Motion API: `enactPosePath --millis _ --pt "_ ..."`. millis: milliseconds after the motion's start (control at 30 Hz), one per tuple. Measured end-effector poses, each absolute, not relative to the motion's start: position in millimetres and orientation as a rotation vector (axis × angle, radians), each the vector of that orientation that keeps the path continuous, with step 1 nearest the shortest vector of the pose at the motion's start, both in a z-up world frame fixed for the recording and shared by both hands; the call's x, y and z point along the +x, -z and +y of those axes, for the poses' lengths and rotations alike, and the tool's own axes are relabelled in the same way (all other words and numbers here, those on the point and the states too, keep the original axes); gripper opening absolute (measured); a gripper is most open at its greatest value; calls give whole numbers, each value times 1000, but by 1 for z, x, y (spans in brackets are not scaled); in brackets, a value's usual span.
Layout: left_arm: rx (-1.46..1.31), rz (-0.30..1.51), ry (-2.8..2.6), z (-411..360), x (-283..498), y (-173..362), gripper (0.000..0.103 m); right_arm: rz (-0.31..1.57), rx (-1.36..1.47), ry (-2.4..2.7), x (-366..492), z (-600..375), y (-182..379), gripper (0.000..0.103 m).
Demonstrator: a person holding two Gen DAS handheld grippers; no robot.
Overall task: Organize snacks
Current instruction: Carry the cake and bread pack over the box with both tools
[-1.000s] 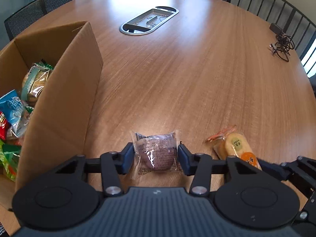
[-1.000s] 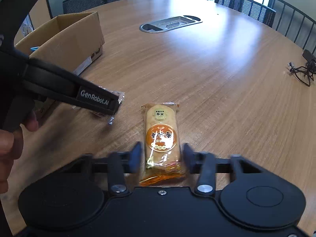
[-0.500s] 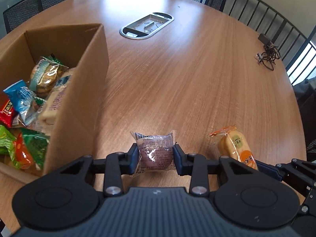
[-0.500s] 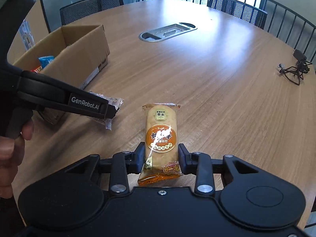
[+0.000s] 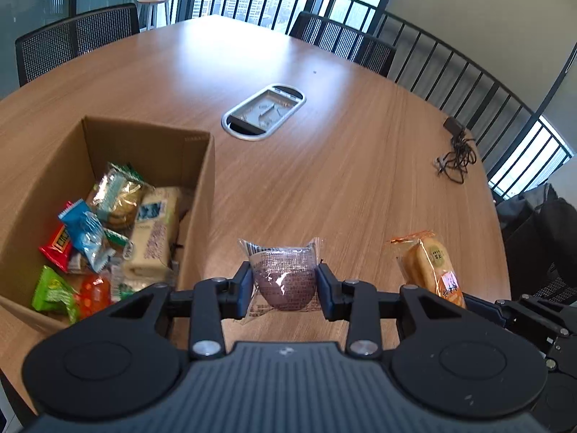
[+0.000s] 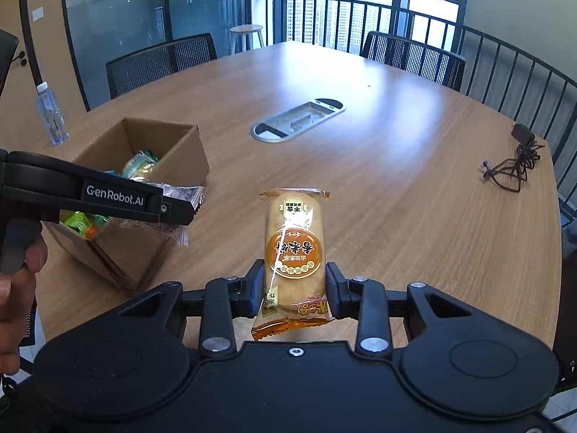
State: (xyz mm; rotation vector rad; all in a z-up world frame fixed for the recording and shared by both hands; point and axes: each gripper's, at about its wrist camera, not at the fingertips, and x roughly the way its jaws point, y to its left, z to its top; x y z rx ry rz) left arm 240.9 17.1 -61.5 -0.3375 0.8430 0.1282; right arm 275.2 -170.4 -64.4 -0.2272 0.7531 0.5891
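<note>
My left gripper (image 5: 283, 288) is shut on a clear-wrapped purple bun (image 5: 283, 276) and holds it above the table, just right of the open cardboard box (image 5: 203, 195). The box holds several snack packets (image 5: 108, 223). My right gripper (image 6: 294, 288) is shut on an orange-wrapped rice cracker packet (image 6: 294, 249) and holds it lifted off the table. The cracker packet also shows in the left wrist view (image 5: 431, 265), and the left gripper with the bun's wrapper shows in the right wrist view (image 6: 180, 204), by the box (image 6: 180, 148).
A round wooden table (image 5: 342, 166) has a metal cable hatch (image 5: 263, 112) in its middle. A black charger cable (image 5: 456, 158) lies at the right edge. A water bottle (image 6: 52, 115) stands far left. Chairs (image 6: 162, 61) ring the table.
Both grippers have closed on their snacks and lifted them off the table. The left gripper has risen, so the inside of the box now shows.
</note>
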Motion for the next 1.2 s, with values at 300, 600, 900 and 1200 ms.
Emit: enactPosePath --millis 300,600,900,1200 --pt "-334 785 -116 41 228 26 36 701 -212 -603 264 -158 37 34" --pt "-329 747 -122 71 221 3 36 670 -202 -619 262 -135 16 34" --pt "-332 733 -140 119 219 -10 36 629 -180 -642 265 -106 2 34" --pt "-349 748 -172 157 224 2 37 641 -162 -680 272 -78 4 34"
